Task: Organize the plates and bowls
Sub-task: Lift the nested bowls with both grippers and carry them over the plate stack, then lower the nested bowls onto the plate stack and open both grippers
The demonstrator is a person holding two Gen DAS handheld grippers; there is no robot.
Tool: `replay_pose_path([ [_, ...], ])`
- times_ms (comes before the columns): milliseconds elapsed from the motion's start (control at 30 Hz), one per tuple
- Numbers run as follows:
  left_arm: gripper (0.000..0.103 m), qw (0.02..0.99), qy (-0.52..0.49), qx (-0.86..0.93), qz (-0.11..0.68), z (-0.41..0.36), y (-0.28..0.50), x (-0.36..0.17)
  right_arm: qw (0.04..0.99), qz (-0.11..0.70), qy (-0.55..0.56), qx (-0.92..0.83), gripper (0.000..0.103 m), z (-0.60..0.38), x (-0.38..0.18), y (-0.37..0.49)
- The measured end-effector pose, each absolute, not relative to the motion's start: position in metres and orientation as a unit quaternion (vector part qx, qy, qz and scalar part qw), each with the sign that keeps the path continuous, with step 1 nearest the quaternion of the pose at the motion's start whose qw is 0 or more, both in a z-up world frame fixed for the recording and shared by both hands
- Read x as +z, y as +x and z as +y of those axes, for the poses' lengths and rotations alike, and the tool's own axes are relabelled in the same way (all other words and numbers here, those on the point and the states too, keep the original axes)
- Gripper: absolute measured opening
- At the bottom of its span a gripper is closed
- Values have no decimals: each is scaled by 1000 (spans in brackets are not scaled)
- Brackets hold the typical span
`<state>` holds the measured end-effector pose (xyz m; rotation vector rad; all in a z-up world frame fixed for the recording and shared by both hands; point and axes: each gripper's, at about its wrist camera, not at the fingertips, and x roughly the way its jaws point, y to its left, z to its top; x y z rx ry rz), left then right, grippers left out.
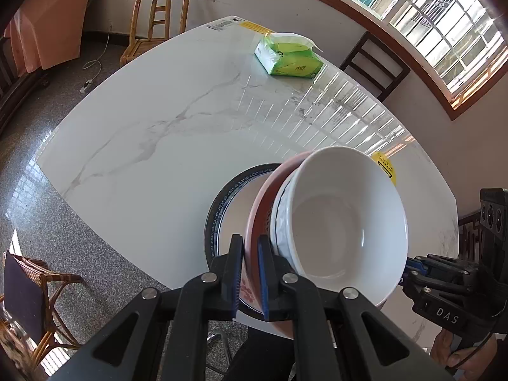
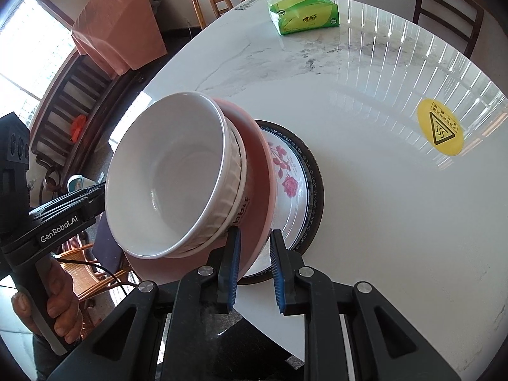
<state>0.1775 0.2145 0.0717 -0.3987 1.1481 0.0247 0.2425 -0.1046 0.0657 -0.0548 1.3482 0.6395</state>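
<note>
Both tongs, left [image 1: 250, 273] and right [image 2: 254, 266], clench the pink ceramic bowl's [image 2: 257, 209] rim; its nested white ribbed bowl [image 1: 343, 222] could slide out above the floral plate [image 2: 292, 187].

A home dining room: marble-look table [image 1: 152, 133], wooden chairs [image 1: 158, 22], tissue pack [image 1: 289, 55], barred window [image 1: 444, 25].

Sunlit barred window [image 1: 438, 25], speckled floor [image 1: 41, 133]
</note>
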Motion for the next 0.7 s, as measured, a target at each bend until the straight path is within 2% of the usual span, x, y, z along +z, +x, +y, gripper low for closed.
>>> replay_pose_path([
  [700, 8, 817, -188, 13, 545, 217, 182, 62, 726, 623, -14, 291, 19, -100, 59, 245],
])
